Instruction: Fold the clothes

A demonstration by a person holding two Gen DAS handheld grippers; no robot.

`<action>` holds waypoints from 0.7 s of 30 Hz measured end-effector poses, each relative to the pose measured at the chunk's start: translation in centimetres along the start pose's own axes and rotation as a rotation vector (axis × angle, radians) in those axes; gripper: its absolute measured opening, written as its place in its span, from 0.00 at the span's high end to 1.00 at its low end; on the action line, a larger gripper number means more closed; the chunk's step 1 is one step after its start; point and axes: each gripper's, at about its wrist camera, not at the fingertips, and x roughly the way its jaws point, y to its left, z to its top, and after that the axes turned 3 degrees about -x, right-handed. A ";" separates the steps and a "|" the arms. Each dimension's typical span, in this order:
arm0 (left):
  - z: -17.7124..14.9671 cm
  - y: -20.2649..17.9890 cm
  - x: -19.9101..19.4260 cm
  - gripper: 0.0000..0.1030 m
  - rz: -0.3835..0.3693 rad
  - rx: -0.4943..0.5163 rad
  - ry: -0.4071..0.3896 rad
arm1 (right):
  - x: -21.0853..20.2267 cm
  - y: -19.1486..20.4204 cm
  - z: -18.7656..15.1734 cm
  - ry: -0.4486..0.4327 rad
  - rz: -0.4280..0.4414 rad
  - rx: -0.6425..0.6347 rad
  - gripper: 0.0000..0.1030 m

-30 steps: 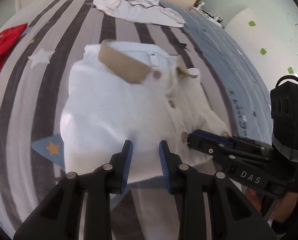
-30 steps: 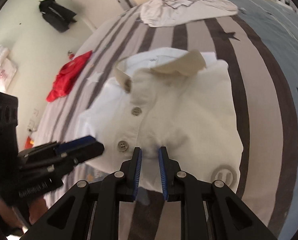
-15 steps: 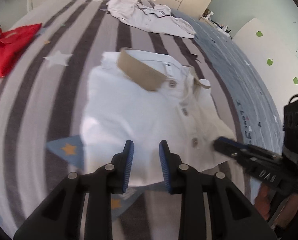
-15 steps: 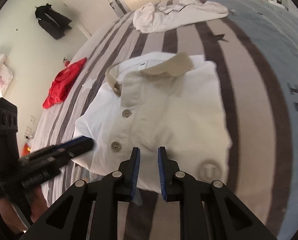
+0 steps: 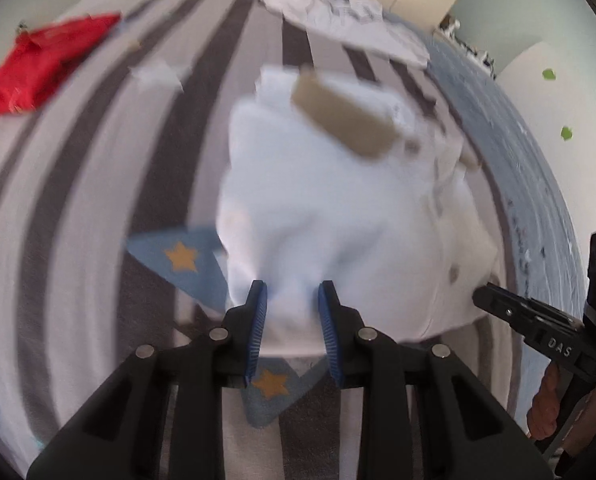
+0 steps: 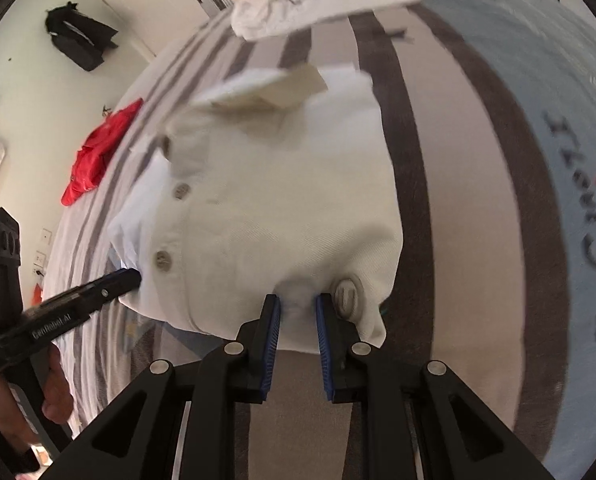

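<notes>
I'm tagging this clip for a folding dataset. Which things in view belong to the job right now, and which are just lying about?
In the job:
white shirt, folded, tan collar
left tool, at its near hem
right tool, at its near hem

Lying about:
red garment on the bed
crumpled white garment at the far end
black clothing hanging on the wall
striped bedcover underneath

Your grey-and-white striped bed [image 5: 78, 216] carries the folded white collared shirt [image 5: 338, 216] centrally, a red garment [image 5: 38, 72] at 10 o'clock, and a crumpled white garment [image 5: 338, 12] at 12.

Folded white shirt [image 6: 282, 208], tan collar [image 5: 342, 120], buttoned, on striped bed [image 6: 450, 160]
</notes>
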 end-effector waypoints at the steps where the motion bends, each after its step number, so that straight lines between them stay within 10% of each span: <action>1: 0.6 -0.1 -0.6 0.76 -0.004 -0.006 -0.030 | -0.7 0.2 0.4 -0.019 0.003 -0.007 0.85; 12: 2.5 -0.7 6.2 0.76 -0.005 0.022 -0.022 | 2.8 0.8 3.7 -0.073 -0.002 -0.002 0.83; 21: 5.7 -0.7 3.0 0.76 -0.014 -0.012 -0.110 | 1.1 0.0 5.9 -0.169 -0.031 0.061 0.85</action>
